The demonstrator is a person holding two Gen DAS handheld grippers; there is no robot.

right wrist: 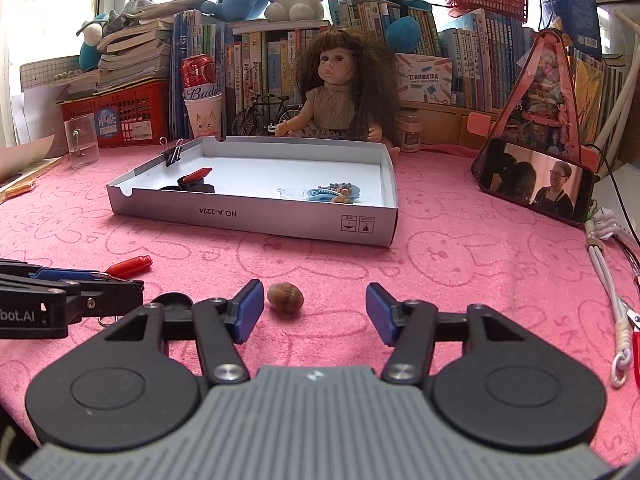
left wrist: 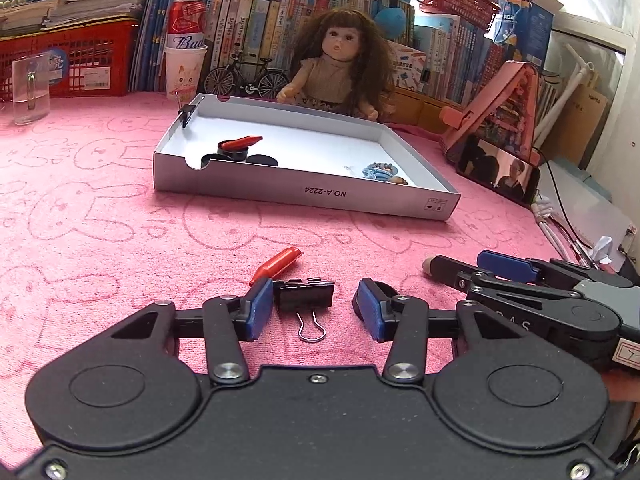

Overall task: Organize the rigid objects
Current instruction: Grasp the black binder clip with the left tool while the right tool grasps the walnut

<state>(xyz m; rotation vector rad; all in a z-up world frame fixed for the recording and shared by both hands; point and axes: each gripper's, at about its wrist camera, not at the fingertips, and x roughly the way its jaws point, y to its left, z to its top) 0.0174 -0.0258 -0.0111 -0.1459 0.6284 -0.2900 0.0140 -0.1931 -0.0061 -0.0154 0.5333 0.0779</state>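
Now, left gripper (left wrist: 314, 307) unclenched, clip (left wrist: 306, 295) between pads, nearer its left pad | right gripper (right wrist: 314, 307) unclenched, nut (right wrist: 285, 298) between pads, near left pad | red cap (left wrist: 277, 264) just beyond clip | box (left wrist: 304, 196) mid-cloth, partly filled | three pieces left on cloth

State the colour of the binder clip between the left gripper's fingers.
Black, with silver wire handles; the binder clip shows best in the left wrist view.

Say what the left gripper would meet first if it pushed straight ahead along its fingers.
Most likely the black binder clip, which lies between the left gripper's open fingers, close to the left pad. Beyond it lies the red cap; depth is uncertain.
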